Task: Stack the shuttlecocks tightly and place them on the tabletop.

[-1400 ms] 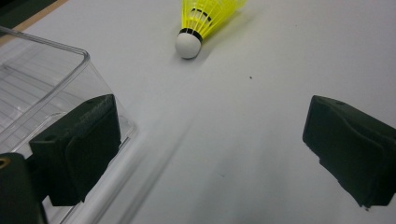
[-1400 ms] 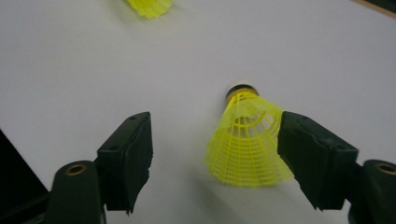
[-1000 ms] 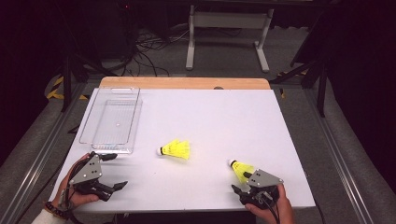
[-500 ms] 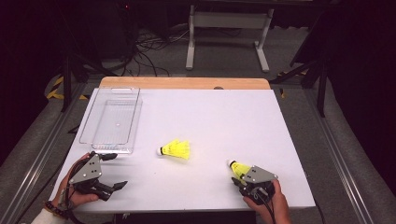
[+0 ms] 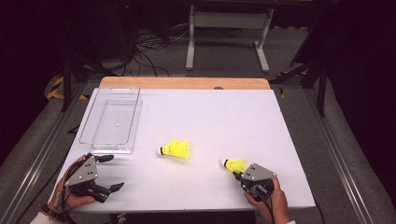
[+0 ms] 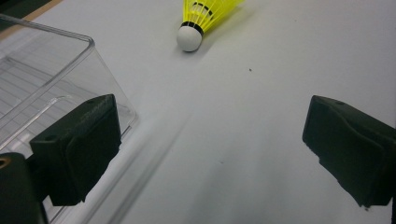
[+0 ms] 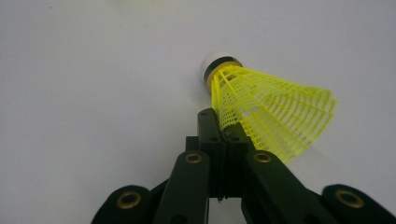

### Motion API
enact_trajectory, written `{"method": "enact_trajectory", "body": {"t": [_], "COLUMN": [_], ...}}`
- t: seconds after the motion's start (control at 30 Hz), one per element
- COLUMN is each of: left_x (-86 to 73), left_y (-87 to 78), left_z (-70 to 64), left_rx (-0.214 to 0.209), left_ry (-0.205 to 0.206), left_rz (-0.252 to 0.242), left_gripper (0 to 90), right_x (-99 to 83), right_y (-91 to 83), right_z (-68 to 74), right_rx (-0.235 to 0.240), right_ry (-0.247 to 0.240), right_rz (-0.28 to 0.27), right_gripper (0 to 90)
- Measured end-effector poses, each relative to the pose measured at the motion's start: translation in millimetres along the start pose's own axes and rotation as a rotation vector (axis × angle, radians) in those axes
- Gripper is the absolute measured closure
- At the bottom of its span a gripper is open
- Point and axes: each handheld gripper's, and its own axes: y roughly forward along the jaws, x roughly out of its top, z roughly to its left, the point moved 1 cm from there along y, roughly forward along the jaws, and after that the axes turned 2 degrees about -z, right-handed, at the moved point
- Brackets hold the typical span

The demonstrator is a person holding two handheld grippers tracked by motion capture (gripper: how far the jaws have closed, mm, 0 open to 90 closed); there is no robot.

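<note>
Our right gripper (image 5: 237, 175) pinched the held shuttlecock's (image 7: 261, 112) skirt edge; cork pointed ahead of its jaws. Our left gripper (image 5: 108, 172) gaped, empty.

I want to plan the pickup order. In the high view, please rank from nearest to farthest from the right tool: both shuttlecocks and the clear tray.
1. Shuttlecock pinched in the right tool, at its tip.
2. Loose shuttlecock, table middle.
3. Clear tray, far left.

left gripper (image 5: 108, 172): your black linkage body, grey three-cornered plate on top, cable trailing back
left wrist: you wear a dark beaded band
right gripper (image 7: 218, 122): black arms with brass-ringed pivot holes
fingers (image 6: 77, 147): your blocky matte black pads
</note>
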Motion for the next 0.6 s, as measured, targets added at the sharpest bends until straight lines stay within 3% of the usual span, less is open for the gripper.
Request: {"method": "enact_trajectory", "body": {"t": [0.6], "left_x": [-4.1], "left_y": [-4.7], "left_z": [-2.8], "left_rx": [0.013], "left_ry": [-0.011], "left_rz": [0.007], "left_gripper": [5.5], "right_x": [5.3], "right_y": [0.7], "right_z": [-0.9], "right_rx": [0.002], "right_ry": [-0.028], "right_rz": [-0.01], "right_gripper": [90.0]}}
